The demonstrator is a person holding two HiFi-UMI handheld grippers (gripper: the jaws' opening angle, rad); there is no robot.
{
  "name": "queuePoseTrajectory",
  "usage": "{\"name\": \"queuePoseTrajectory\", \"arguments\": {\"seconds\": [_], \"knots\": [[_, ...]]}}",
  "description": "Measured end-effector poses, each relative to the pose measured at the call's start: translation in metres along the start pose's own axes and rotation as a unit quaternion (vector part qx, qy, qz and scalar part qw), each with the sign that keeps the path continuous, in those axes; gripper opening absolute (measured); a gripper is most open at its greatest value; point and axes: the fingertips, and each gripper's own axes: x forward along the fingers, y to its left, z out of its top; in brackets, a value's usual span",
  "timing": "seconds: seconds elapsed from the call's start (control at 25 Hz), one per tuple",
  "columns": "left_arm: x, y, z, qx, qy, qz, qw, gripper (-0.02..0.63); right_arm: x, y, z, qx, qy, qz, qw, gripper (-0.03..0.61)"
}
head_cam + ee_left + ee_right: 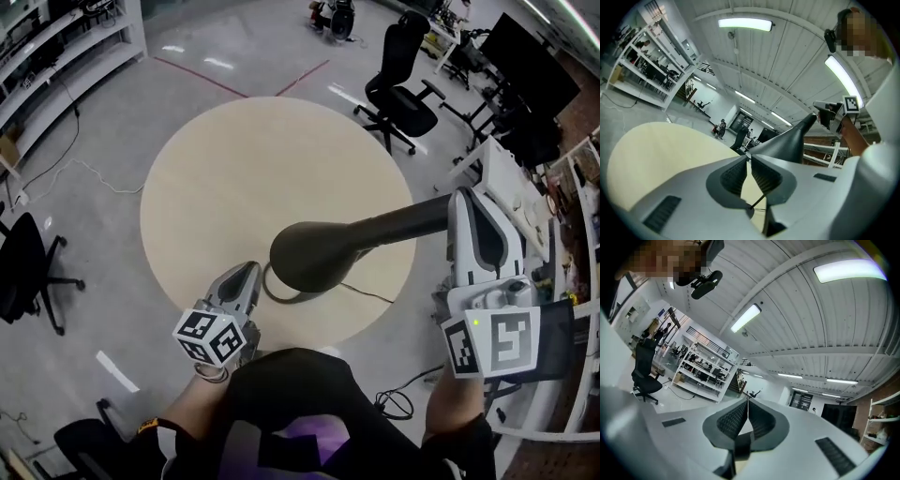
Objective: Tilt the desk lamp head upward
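The head view looks steeply down on the lamp (314, 255) and the round surface (216, 187). The left gripper view sits low, close beside the lamp (787, 140), sharing both. The right gripper view faces the ceiling (811, 310).

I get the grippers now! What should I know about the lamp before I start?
Left gripper: jaws shut, empty, next to the lamp base on the round table.
Right gripper: jaws shut, empty, beside the far end of the lamp arm. I cannot tell whether it touches.
Desk lamp head: sits low over the near side of the table and seems to face down.
Done: nothing that shows; neither gripper holds the lamp.
Left to do: open a gripper, take the head and tilt it upward.
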Motion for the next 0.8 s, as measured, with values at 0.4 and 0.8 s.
{"name": "queuePoseTrajectory", "arguments": {"seconds": [0.4, 0.8], "knots": [[0.006, -0.001, -0.007, -0.151, -0.034, -0.105, 0.9823, 0.101, 0.04, -0.011, -0.011, -0.005, 0.006, 0.032, 0.999, 0.015], [0.013, -0.008, -0.003, -0.203, -0.033, -0.165, 0.9646, 0.118, 0.055, -0.009, -0.021, 0.007, 0.019, 0.053, 0.998, 0.015]]}}
